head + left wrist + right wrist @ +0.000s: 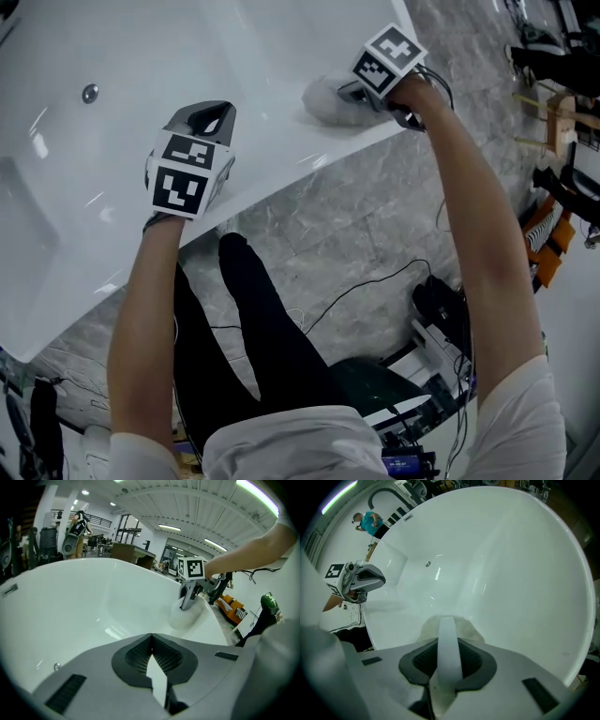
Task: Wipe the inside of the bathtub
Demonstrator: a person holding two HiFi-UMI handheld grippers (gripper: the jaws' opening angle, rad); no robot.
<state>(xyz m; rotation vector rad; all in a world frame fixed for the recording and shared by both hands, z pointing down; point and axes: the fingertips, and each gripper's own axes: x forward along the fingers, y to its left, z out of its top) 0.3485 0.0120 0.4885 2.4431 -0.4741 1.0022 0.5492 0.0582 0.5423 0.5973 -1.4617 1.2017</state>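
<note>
While the right gripper (349,92) is clamping the white cloth (323,101) against the bathtub's (131,47) inner wall near the rim, the left gripper (212,116) is hovering clenched and empty, and the wiping stroke appears to be calling for firm pressure toward the basin.

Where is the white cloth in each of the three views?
Head view: white cloth upper centre-right, under the right gripper.
Left gripper view: right of centre, on the bathtub wall.
Right gripper view: lower centre, clamped between the jaws.
Shared landmark: the round metal fitting in the bathtub.
</note>
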